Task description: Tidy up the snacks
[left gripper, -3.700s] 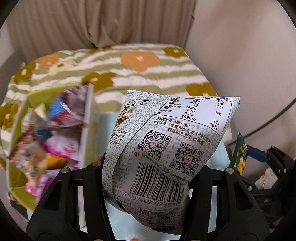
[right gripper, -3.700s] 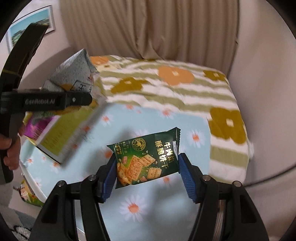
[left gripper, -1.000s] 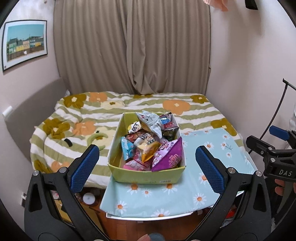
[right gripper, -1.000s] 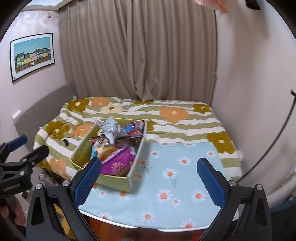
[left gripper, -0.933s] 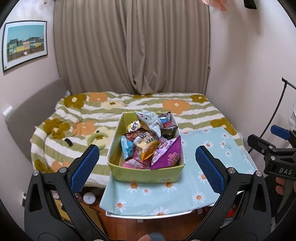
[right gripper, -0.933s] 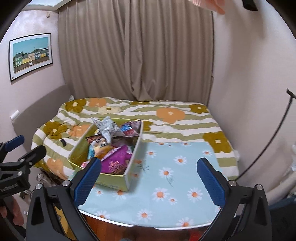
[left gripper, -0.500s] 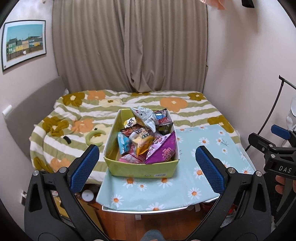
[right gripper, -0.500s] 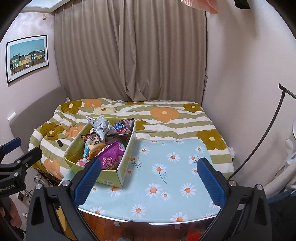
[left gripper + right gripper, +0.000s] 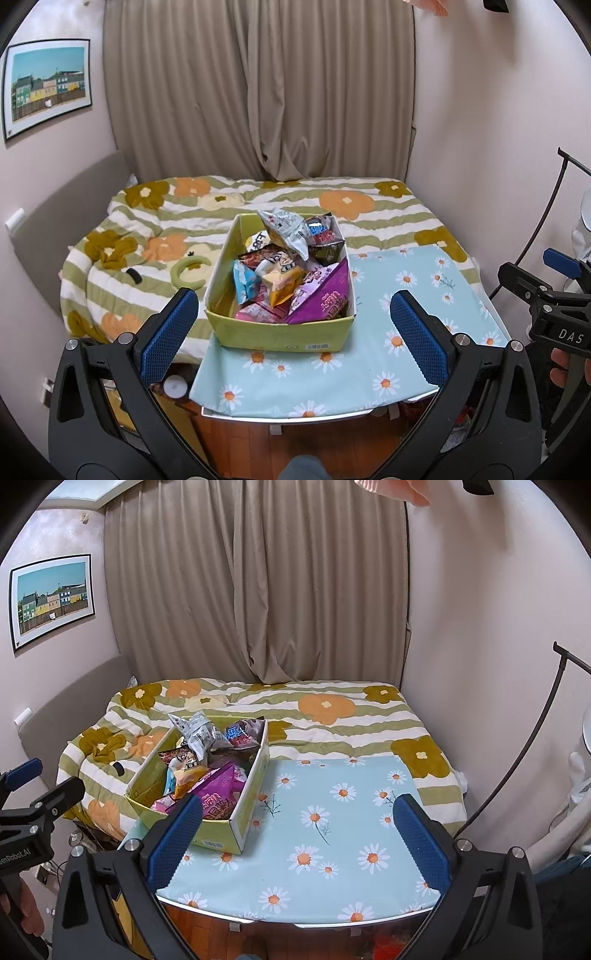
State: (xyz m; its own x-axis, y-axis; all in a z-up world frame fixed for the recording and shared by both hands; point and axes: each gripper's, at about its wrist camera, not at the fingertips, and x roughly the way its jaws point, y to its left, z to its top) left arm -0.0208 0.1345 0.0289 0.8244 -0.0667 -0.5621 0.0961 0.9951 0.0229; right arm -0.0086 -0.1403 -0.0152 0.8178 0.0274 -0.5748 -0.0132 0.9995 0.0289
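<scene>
A yellow-green cardboard box stands on the left part of a small table with a daisy-print cloth. It is heaped with several snack packets: a purple bag, a silver bag, a yellow one. The box also shows in the right wrist view. My left gripper is open and empty, held well back from the table. My right gripper is open and empty too, back from the table's front edge.
A bed with a striped flower quilt lies behind the table. Curtains hang at the back, walls close in left and right. The other gripper shows at each view's edge. Wood floor lies below.
Both grippers let go of their snack packets, opened, and drew back and up from the table. In the last second they kept pulling away, so the box looks smaller.
</scene>
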